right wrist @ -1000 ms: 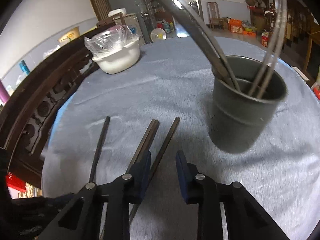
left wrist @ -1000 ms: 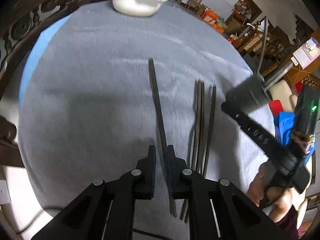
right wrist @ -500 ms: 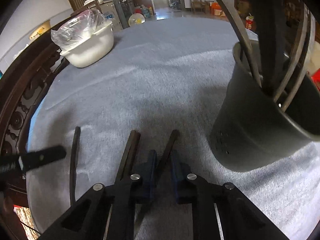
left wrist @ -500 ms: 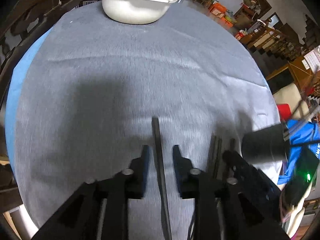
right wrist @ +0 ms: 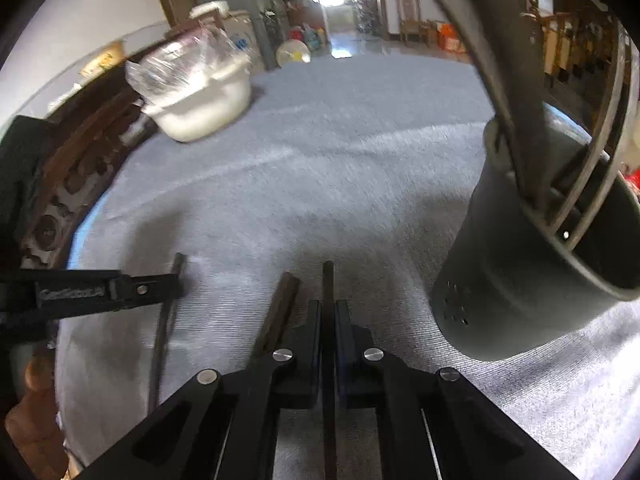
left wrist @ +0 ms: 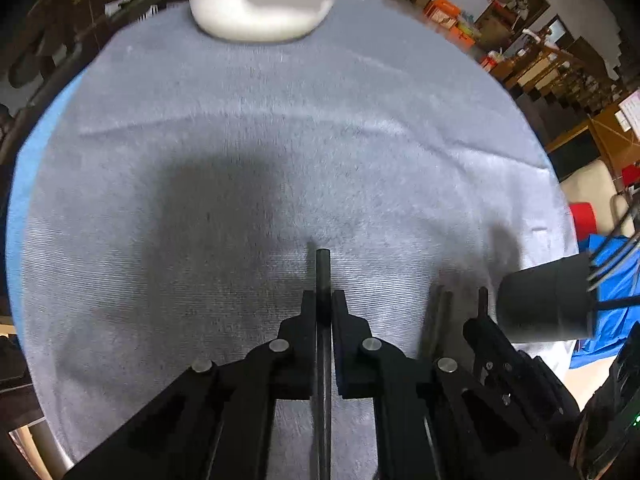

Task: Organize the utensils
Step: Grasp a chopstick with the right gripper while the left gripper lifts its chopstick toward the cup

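Observation:
Dark chopsticks lie on a grey cloth. My left gripper (left wrist: pixel 323 304) has its jaws closing, and the pads press on a lone chopstick (left wrist: pixel 322 264) near its far tip. In the right wrist view that left gripper (right wrist: pixel 176 282) comes in from the left, on the same chopstick (right wrist: pixel 162 344). My right gripper (right wrist: pixel 328 308) also has its jaws closing, pads pressed on the rightmost chopstick (right wrist: pixel 328 276). A pair of chopsticks (right wrist: pixel 285 300) lies just to its left. A dark utensil holder (right wrist: pixel 520 280) with long utensils in it stands to the right.
A white bowl (left wrist: pixel 260 4) covered in plastic film sits at the far edge of the round table (left wrist: pixel 280 140). A carved wooden chair back (right wrist: pixel 60 200) lines the left side. A hand (right wrist: pixel 36 376) shows at lower left. Furniture fills the room behind.
The left gripper slid forward along the lone chopstick, opened briefly, then shut near its far end. The right gripper closed on the rightmost chopstick. The holder now looms closer.

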{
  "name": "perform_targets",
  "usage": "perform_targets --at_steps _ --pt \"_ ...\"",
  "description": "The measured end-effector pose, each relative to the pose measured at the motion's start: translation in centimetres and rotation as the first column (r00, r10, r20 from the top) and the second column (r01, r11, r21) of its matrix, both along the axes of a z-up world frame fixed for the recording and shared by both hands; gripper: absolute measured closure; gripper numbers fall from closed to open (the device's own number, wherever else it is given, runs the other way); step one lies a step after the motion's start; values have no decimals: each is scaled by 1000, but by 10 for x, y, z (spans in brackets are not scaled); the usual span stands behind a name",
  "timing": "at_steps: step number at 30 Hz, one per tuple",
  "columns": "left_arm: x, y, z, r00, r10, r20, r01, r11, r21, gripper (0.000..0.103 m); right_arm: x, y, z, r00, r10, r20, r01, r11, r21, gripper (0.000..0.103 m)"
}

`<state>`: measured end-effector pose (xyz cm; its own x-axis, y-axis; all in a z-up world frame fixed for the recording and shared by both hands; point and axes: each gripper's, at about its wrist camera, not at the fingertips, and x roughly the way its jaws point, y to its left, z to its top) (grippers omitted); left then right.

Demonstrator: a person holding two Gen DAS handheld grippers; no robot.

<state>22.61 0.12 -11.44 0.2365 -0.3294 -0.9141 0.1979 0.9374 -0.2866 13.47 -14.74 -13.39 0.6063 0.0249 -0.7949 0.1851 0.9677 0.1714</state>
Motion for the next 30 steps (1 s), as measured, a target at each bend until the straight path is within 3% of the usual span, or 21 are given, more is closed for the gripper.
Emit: perform_targets --at_steps 9,14,23,30 --pt "-39 10 76 986 1 164 7 999 -51 96 -49 -5 50 984 48 169 -57 997 48 96" --pt "-73 6 113 962 -16 272 25 999 -32 96 -77 -12 75 967 49 252 -73 993 90 96" --pt "-117 -10 139 914 -29 404 19 999 28 96 -106 -22 100 939 25 342 -68 991 114 96" --pt "-142 -17 155 888 -39 458 14 998 58 96 -123 -37 110 929 -4 370 -58 986 157 96"
